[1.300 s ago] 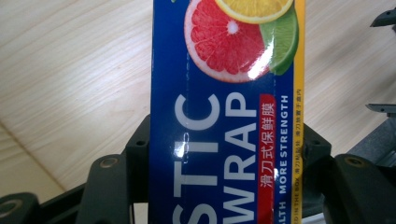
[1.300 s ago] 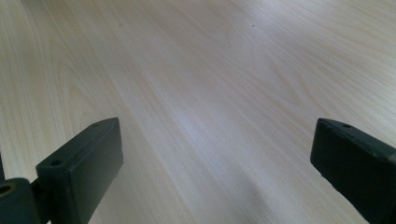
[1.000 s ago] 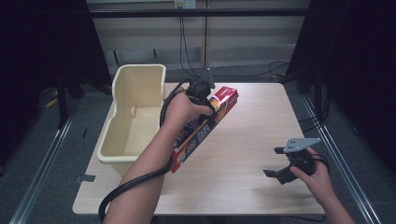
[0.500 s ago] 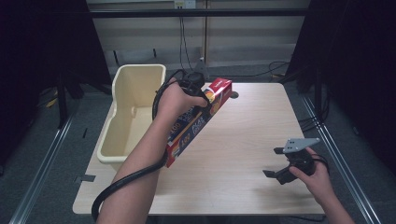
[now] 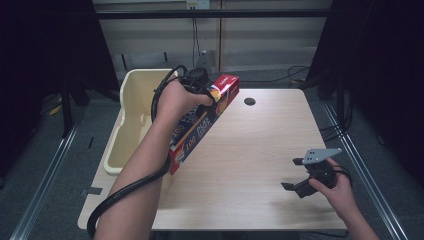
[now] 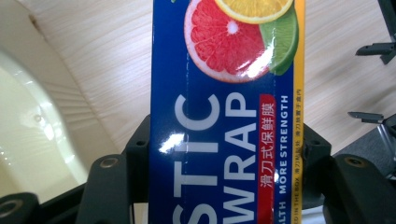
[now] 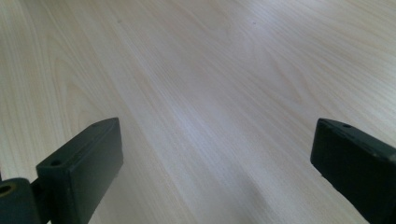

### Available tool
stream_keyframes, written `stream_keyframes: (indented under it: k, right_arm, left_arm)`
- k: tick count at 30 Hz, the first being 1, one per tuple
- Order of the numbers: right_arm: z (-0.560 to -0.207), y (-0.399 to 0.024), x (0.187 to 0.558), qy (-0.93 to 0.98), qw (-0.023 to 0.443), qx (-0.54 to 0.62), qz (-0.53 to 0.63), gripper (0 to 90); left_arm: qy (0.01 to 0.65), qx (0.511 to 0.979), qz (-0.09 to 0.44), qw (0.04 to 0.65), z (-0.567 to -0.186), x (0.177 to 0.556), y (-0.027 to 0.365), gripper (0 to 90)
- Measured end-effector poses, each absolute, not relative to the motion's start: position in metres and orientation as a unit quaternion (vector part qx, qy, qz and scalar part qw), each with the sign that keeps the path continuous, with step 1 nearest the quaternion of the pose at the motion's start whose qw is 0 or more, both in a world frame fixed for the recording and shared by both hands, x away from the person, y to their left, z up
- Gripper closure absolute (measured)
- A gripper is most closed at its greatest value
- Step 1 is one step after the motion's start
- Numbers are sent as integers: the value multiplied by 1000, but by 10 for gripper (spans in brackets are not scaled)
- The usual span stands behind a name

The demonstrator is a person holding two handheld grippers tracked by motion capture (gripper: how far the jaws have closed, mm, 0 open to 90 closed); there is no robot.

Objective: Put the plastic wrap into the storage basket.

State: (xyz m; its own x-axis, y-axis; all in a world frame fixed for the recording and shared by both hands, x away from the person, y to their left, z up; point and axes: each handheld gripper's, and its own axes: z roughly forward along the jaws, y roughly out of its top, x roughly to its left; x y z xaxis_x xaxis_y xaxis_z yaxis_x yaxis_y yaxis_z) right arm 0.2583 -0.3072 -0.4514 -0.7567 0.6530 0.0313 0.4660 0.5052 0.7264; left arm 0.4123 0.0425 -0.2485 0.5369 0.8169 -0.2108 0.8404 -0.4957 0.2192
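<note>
Your left tool (image 5: 200,85) is pinching the plastic wrap box (image 5: 202,122), tilted above the counter's (image 5: 260,150) far-left beside the bin (image 5: 132,100); right tool (image 5: 305,180) spread, idle — next, carry it over the bin.

The tub (image 5: 131,125) sits at the table's (image 5: 260,150) left edge. Just right of it, the plastic wrap box (image 5: 202,125) hangs tilted in the left gripper (image 5: 197,82), its far end higher, its near end low by the tub's near corner. The right gripper (image 5: 312,175) rests well apart at the near right. A cable hole (image 5: 249,101) lies far, right of the box.
</note>
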Motion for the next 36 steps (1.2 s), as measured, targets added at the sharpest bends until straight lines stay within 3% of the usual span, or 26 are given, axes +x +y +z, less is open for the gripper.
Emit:
stream_keyframes:
  k: [36]
  right_arm:
    - [-454,-306,259,863,122,321,369,23]
  left_arm:
    - [560,812,-10,165,-220,416,95,405]
